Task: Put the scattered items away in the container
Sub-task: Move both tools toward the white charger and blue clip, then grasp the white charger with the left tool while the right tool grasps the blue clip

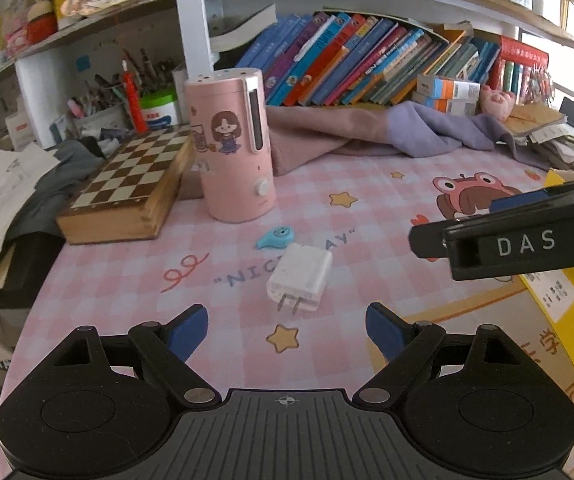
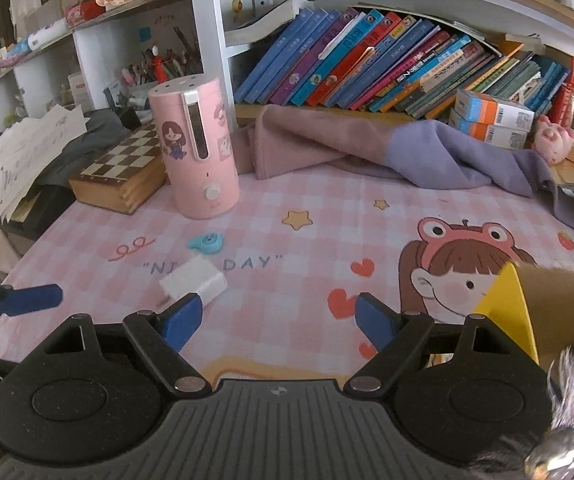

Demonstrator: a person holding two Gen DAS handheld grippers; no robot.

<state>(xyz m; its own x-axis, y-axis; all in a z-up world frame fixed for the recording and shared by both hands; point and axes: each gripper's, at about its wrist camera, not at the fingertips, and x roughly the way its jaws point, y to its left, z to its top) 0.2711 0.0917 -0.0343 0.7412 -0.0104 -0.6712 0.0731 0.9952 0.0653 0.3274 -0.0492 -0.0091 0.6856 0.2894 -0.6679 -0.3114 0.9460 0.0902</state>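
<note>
Pink checked desk mat (image 1: 223, 264) under crowded bookshelves (image 1: 367, 60) — white charger (image 1: 299, 280) lies loose, both tools wide, empty.

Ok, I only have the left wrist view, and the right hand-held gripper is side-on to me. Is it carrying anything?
Observer: No. In the right wrist view, the right hand-held gripper is open, with only the mat showing between its pads.
Operator: Where's the container from there?
Observer: A yellow box flap with a brown cardboard inside stands just right of that gripper's right pad. It's likely the container.
Operator: And the white charger?
Observer: The white charger lies flat just beyond its left pad, with the blue correction tape farther on.
</note>
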